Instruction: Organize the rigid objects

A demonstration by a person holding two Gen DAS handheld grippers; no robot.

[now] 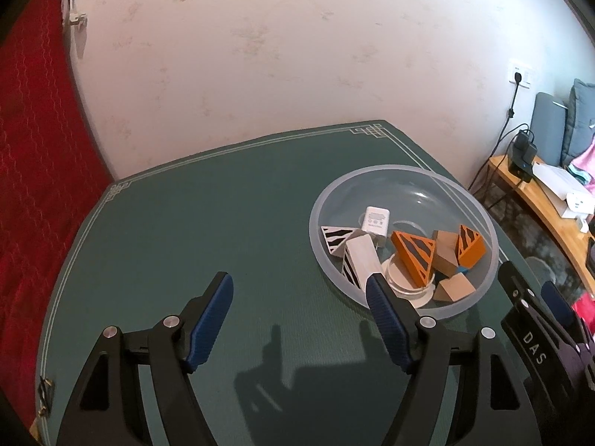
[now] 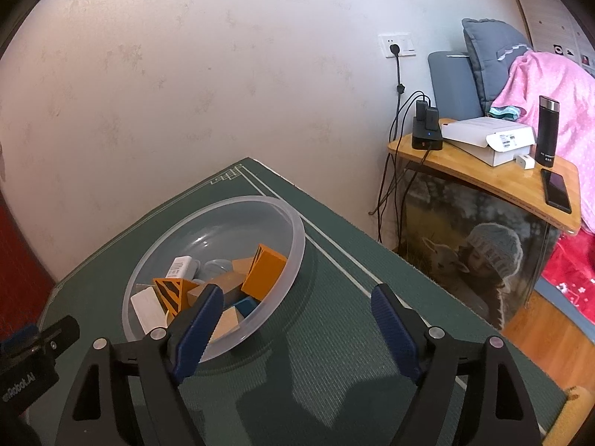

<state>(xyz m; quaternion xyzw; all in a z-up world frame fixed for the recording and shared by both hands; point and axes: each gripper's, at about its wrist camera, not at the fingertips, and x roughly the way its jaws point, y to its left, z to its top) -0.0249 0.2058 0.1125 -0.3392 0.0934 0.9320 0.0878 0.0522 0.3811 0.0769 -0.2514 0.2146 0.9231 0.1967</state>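
Both wrist cameras look down over their jaws, close above the tabletop (image 1: 223, 204), sharing the clear bowl (image 2: 297, 230).

Orange wedges (image 1: 416, 256) (black-striped), white charger (image 1: 376, 219), green mat (image 1: 223, 223).

The white letters "DAS" are showing on the right gripper (image 1: 535, 338). Mirrored letters on the left gripper (image 2: 22, 383) and small print on the white charger (image 1: 376, 221) are too blurry to read.
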